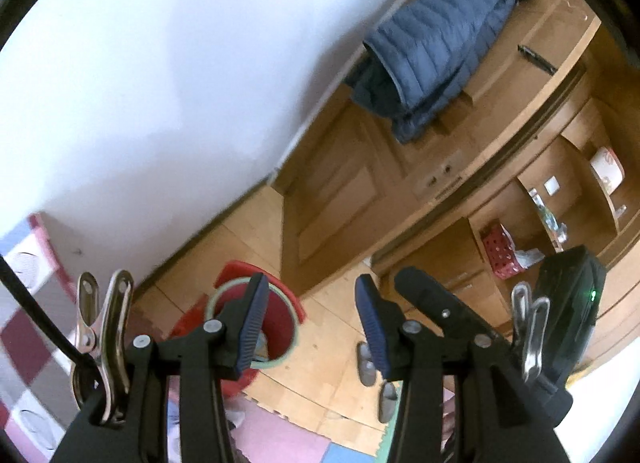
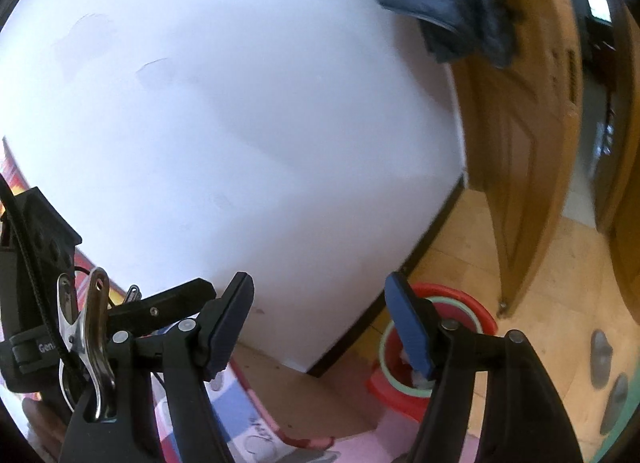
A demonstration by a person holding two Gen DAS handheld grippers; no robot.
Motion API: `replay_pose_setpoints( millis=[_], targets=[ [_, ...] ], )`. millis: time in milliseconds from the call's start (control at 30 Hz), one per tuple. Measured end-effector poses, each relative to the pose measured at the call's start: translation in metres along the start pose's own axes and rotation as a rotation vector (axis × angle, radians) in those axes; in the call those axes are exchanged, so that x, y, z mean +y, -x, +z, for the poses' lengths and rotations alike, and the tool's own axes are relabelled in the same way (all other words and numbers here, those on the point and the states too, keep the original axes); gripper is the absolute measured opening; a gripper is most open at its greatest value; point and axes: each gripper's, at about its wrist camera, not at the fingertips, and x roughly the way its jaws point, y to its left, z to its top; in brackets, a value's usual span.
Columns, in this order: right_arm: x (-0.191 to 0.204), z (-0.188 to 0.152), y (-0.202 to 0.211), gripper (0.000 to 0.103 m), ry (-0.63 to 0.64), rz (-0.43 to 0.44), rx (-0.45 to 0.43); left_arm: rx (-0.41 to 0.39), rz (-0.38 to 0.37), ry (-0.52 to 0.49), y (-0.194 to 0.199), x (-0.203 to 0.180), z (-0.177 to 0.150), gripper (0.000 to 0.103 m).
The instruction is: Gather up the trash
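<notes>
A red bin (image 1: 276, 327) with a pale green rim stands on the wooden floor near the wall corner; some pale scraps lie inside it. The right wrist view shows the same bin (image 2: 452, 303) low at the right. My left gripper (image 1: 312, 327) hangs high above the floor, its blue pads apart with nothing between them. My right gripper (image 2: 326, 327) is open too, empty, and faces the white wall. In the left wrist view the right gripper's black body (image 1: 568, 303) shows at the right edge. No loose trash is plain in either view.
A wooden door (image 1: 360, 191) stands ajar, a blue padded jacket (image 1: 440, 43) hanging over it. Wooden shelves (image 1: 560, 215) hold a red dotted box and clutter. Grey slippers (image 1: 372, 367) lie on the floor. Coloured foam mats (image 1: 280, 439) cover the near floor.
</notes>
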Motion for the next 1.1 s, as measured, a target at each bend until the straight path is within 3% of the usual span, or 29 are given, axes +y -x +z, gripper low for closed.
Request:
replay_pose_setpoints(
  millis=[200,633,1100],
  targets=[
    [0.037,-0.002,-0.016,0.071,0.026,0.084,0.032,-0.066,0.073,0.082,0.05,0.038,-0.006,0.047],
    [0.146,-0.02,-0.026,0.071,0.225,0.272,0.139,-0.222,0.203,0.2,0.161,0.108,-0.032,0.047],
    [0.273,-0.055,-0.028,0.072,0.342,0.356,0.18,-0.272,0.281,0.237,0.265,0.175,-0.07,0.047]
  ],
)
